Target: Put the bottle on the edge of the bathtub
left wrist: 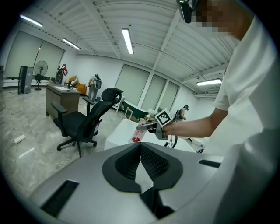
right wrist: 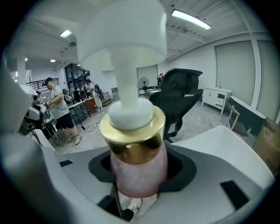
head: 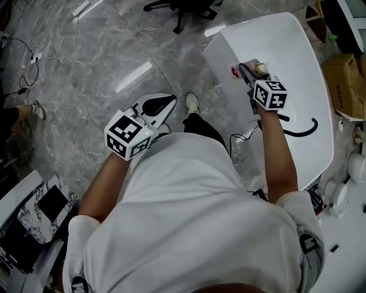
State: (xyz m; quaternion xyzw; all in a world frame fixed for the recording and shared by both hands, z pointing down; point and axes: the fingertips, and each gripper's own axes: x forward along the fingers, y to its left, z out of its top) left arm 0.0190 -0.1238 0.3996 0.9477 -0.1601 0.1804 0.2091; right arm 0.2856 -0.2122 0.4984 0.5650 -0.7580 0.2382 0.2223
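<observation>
Pink glittery bottle (right wrist: 138,173) with gold collar and white pump sits clamped in the right tool (head: 249,71) over the white bathtub (head: 303,57) at far right, while the left tool (left wrist: 140,159) is closed, empty.

The top of the bathtub (head: 300,51) is bare beyond and to the right of the right hand-held gripper (head: 248,71), which is clamped on the bottle (head: 259,68) near the left edge. A black hose (head: 300,134) curves across it nearer the person. An office chair (head: 183,8) stands past the far corner; cardboard boxes (head: 343,83) crowd the right side.
</observation>
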